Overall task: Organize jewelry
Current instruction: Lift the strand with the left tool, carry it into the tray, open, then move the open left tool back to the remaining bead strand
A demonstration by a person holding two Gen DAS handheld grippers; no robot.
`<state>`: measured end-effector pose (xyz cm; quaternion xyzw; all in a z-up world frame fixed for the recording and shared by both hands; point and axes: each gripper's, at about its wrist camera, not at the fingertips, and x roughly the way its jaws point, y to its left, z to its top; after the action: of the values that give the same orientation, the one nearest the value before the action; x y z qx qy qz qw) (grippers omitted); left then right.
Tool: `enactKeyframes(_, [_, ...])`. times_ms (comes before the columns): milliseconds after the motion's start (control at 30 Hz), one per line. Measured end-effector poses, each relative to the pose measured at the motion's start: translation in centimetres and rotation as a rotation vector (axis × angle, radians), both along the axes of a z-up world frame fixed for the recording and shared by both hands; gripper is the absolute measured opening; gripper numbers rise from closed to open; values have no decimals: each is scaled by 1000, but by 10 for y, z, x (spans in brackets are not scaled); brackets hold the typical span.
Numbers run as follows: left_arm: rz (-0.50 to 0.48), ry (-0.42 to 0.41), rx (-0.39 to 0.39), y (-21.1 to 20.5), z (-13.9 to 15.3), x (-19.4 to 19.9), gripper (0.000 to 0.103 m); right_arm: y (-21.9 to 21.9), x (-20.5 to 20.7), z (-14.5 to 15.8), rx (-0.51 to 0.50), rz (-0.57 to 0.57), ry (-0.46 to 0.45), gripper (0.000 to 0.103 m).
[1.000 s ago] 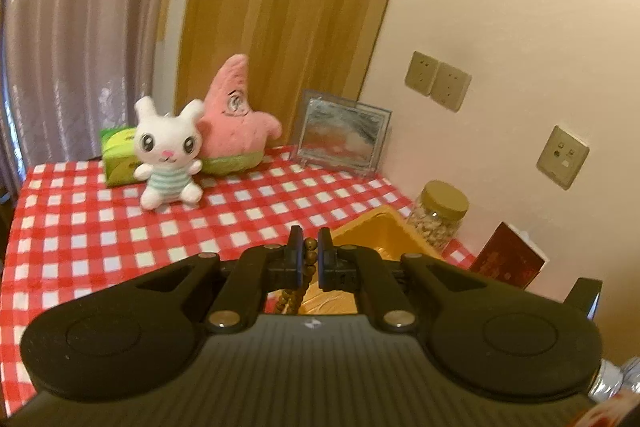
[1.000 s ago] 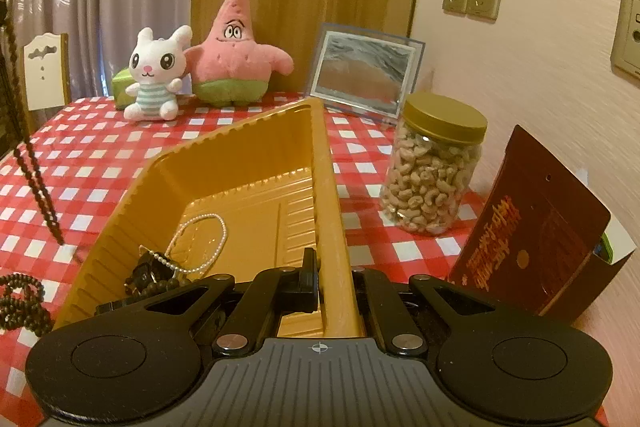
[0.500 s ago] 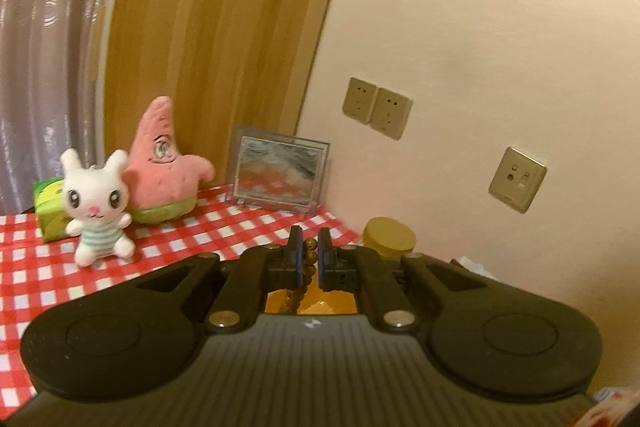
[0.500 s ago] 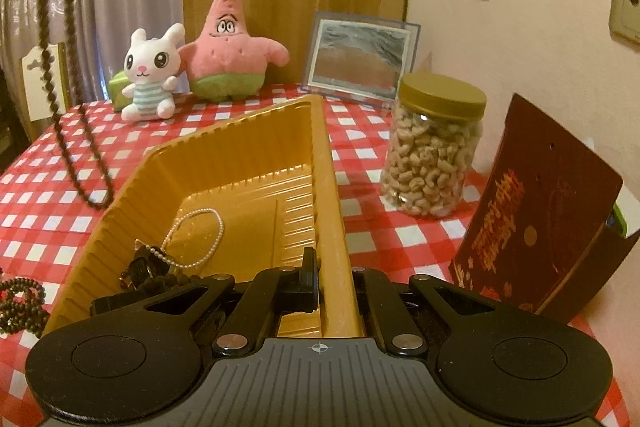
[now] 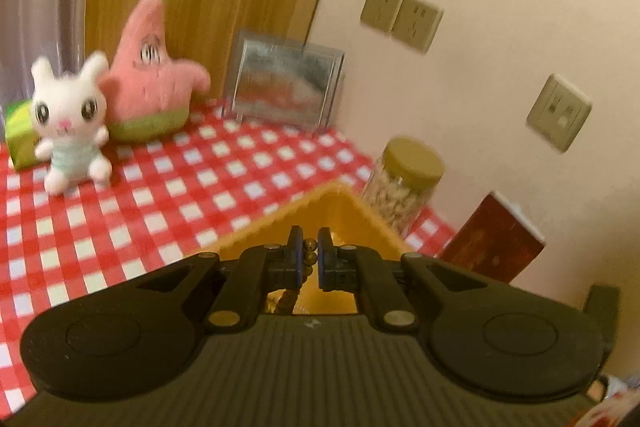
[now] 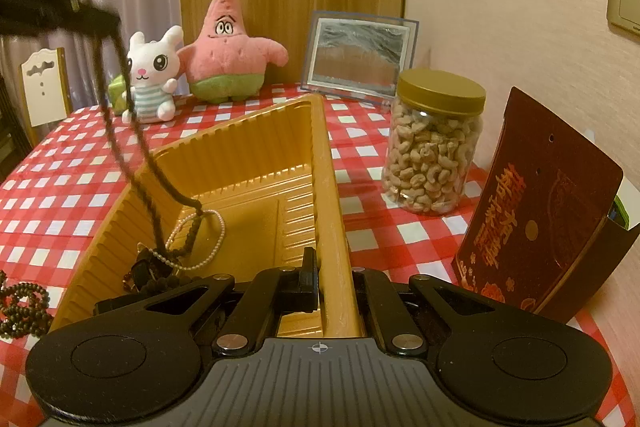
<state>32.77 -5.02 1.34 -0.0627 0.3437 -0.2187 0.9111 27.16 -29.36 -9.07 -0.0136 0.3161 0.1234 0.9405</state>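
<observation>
Now, left gripper (image 5: 311, 254): jaws pinching long dark wooden bead strand (image 6: 138, 143), tail dangling into ribbed golden plastic tray (image 6: 304, 151).
Right gripper (image 6: 334, 277): jaws clamping tray's right rim.
Handling: light, limp, swings; pinch beads near top.

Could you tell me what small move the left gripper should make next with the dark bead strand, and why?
Probably lower further, then release: the left gripper pinches the long dark bead necklace, whose bottom already reaches into the yellow ribbed plastic tray by the white pearl bracelet, while the right gripper holds the rim.

Left gripper (image 6: 36, 7) blurred and cut off top-left, bead necklace (image 6: 132, 131) smeared, right gripper's (image 6: 334, 279) far finger hidden behind tray wall (image 6: 332, 227)
</observation>
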Motion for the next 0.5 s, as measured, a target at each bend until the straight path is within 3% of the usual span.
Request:
enactKeyframes(167, [-4, 49, 15, -3, -20, 7, 8, 0, 0, -1, 1, -3, 5, 3])
enactKeyframes(267, [-4, 61, 13, -1, -22, 7, 16, 0, -1, -2, 2, -6, 8, 3])
enactKeyframes(500, [33, 61, 22, 14, -19, 0, 18, -1, -1, -3, 2, -9, 14, 3])
